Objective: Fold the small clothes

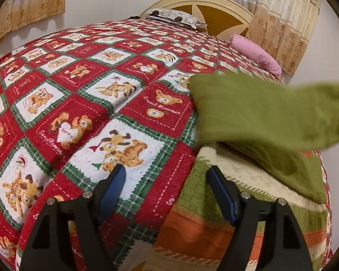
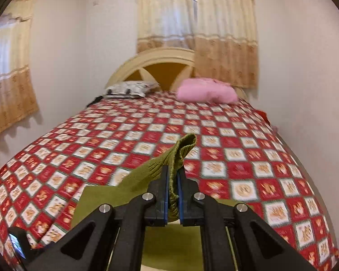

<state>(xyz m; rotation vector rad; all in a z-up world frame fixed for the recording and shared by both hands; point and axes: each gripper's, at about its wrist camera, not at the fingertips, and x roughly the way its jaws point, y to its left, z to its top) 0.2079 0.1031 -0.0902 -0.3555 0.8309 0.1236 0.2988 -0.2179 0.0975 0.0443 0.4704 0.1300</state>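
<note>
Left hand-held gripper [image 1: 166, 172] spread wide; right hand-held gripper [image 2: 173, 176] clamped.

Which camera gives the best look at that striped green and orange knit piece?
The left wrist view: the striped knit garment lies on the bedspread under the green sleeve. The right wrist view does not show its stripes.

A home bedroom. A bed with an arched cream wooden headboard [image 2: 151, 61] stands against white walls, covered by a red, white and green checked quilt printed with teddy bears [image 1: 97, 103]. At its head edge lie a pink pillow [image 2: 205, 90] and a grey patterned pillow [image 2: 131, 88]. Beige floral curtains [image 2: 226, 45] hang behind.
</note>
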